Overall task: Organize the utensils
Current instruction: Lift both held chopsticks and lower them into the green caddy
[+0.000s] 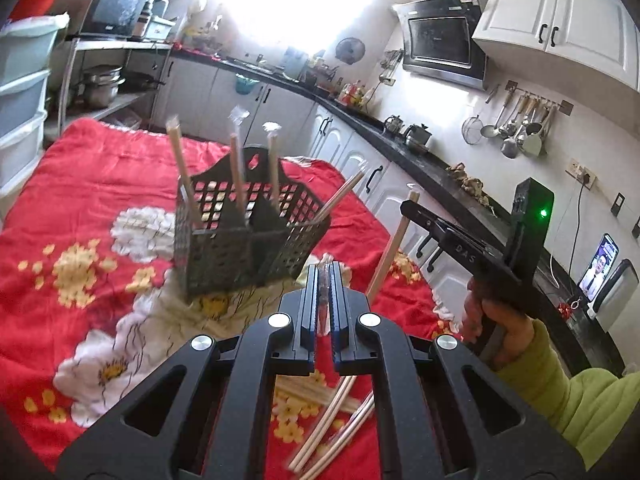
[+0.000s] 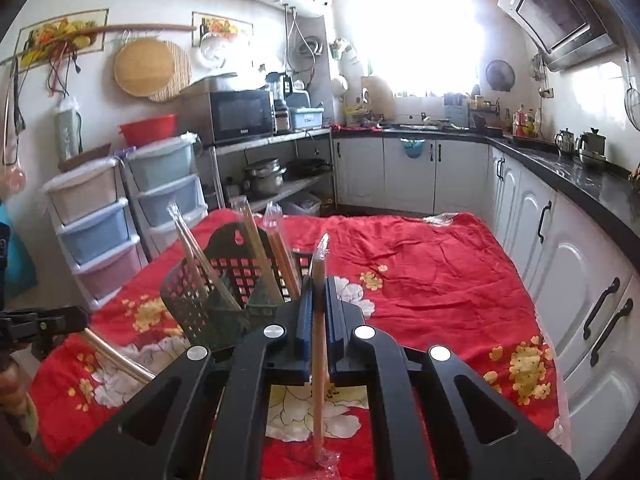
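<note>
A table draped in a red floral cloth (image 2: 420,280) stands in a kitchen with white cabinets (image 2: 408,172) and a black countertop (image 2: 580,176). A dark perforated basket (image 1: 248,232) sits on the cloth, several wrapped chopstick pairs upright or leaning in its compartments. The right gripper (image 2: 319,292) is closed tight on one wrapped chopstick pair (image 2: 319,360), long axis near vertical, tip upward. The left gripper (image 1: 324,280) is closed on a clear wrapper end; what hangs beneath cannot be told. Loose chopsticks (image 1: 332,420) lie on the cloth below it.
</note>
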### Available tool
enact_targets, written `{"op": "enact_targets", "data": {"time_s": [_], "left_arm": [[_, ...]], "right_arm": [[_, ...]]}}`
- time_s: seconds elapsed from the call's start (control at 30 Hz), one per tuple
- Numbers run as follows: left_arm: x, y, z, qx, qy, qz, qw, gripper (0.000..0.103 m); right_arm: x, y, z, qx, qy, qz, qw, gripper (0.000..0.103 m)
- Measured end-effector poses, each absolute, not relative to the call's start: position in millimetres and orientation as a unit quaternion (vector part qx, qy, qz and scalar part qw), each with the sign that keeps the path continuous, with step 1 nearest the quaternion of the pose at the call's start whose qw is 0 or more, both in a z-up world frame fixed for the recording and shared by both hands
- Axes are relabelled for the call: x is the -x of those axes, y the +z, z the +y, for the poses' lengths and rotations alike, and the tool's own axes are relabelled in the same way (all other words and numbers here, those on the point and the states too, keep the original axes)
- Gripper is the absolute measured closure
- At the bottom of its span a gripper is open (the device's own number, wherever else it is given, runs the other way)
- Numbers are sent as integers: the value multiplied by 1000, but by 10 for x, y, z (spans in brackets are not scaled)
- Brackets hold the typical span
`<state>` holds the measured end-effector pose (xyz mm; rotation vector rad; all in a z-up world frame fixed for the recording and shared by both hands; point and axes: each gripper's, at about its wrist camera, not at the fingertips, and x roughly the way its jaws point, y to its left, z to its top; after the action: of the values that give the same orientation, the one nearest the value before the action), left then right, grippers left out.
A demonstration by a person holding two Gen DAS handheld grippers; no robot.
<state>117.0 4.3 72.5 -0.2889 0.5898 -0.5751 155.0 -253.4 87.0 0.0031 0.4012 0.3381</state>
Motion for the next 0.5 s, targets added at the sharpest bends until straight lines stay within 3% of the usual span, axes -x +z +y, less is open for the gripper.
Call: {"op": "enact_targets", "data": {"time_s": [0.5], "left_arm": [[-1269,1094,-3,138,-280,237,920,101]], "right_arm": [[-1408,1181,-2525,-11,187,155,970,97]]}}
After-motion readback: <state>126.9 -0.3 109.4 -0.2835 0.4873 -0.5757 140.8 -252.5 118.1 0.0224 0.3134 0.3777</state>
